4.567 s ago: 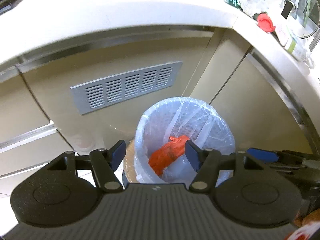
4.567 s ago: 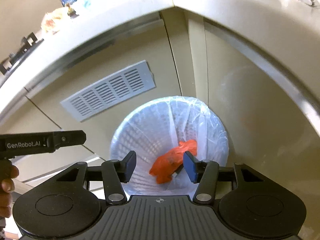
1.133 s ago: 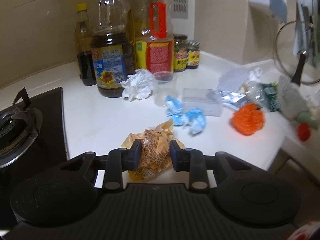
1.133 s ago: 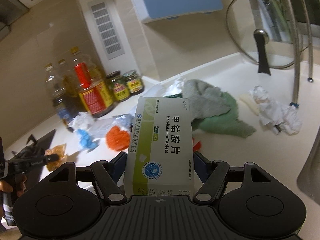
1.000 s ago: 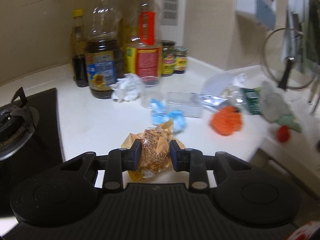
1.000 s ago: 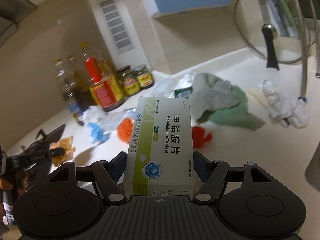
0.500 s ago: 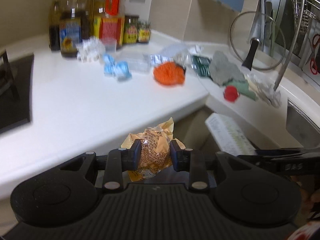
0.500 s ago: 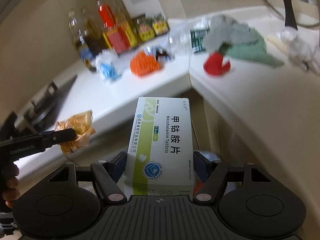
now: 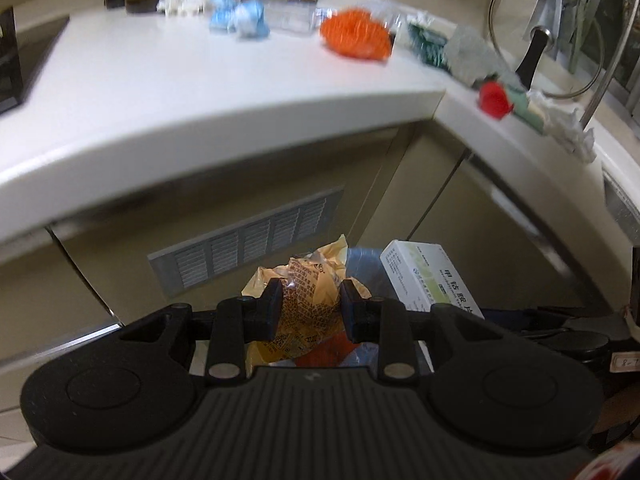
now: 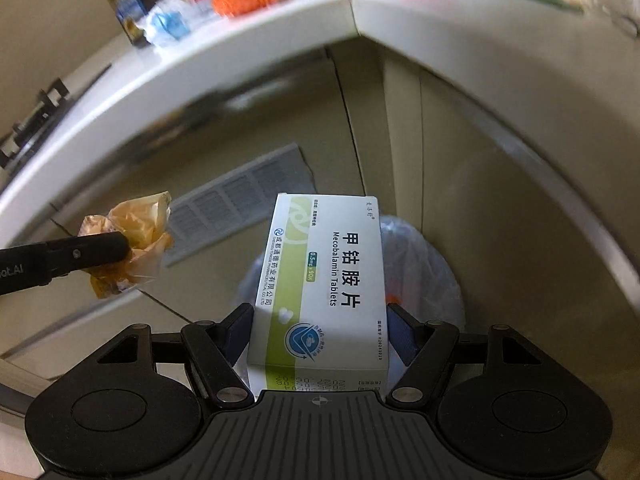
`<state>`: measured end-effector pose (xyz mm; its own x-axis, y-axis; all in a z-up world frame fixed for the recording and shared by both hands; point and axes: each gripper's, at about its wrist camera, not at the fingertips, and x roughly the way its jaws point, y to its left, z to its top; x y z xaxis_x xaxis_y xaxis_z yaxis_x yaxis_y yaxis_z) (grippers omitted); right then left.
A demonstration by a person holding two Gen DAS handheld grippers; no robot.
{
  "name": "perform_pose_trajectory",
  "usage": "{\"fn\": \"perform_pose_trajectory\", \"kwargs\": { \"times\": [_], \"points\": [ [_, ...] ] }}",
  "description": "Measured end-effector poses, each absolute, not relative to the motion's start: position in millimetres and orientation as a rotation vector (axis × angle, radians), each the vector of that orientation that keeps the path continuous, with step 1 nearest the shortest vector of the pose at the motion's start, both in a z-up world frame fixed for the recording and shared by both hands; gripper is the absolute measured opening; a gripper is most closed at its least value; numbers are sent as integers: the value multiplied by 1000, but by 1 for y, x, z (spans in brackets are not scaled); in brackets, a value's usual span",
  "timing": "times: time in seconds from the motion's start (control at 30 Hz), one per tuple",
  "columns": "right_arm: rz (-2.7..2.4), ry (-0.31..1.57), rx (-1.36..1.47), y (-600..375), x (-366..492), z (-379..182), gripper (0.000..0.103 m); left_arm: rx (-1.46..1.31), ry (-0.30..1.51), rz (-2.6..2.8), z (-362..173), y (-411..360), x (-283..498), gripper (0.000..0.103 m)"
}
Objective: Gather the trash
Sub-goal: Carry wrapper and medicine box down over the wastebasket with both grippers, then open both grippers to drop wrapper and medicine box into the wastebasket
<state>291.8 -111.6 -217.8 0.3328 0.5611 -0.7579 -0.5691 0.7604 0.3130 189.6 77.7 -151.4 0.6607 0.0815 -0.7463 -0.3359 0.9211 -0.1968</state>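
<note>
My left gripper [image 9: 310,306] is shut on a crumpled orange snack wrapper [image 9: 310,300], held below the counter edge above the trash bin. In the right wrist view the same wrapper [image 10: 132,236] shows at the left between the left gripper's fingers [image 10: 92,254]. My right gripper [image 10: 320,330] is shut on a white and green medicine box [image 10: 324,280], which also shows in the left wrist view [image 9: 424,280]. Beneath both stands the trash bin [image 10: 424,276], lined with a clear bag, mostly hidden by the box. A bit of orange trash [image 9: 332,346] lies inside it.
The white corner counter [image 9: 200,92] overhangs above, with an orange scrubber [image 9: 354,38], blue wrappers [image 9: 240,20], a red piece [image 9: 496,98], crumpled paper [image 9: 568,132], bottles and a glass lid [image 9: 548,40] on it. Beige cabinet doors with a grey vent grille [image 9: 248,244] stand behind the bin.
Both grippers have come down from counter height to below the counter edge, and now point down at the bin. Each still holds its item.
</note>
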Motion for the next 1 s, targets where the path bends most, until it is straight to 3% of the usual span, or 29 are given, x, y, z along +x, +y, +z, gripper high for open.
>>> {"fn": "perform_pose_trajectory", "kwargs": {
  "times": [0.5,0.67,1.0],
  "points": [
    [669,984,74,-105,312,-284,71,-386,918,188,-227,68,230,27],
    [625,985,103,-110,320,-294,81,-385,946,174,-241,65,240,27],
    [580,1014,87,-121,320,-301,81,-391,996,138,-263,58,258,30]
  ]
}}
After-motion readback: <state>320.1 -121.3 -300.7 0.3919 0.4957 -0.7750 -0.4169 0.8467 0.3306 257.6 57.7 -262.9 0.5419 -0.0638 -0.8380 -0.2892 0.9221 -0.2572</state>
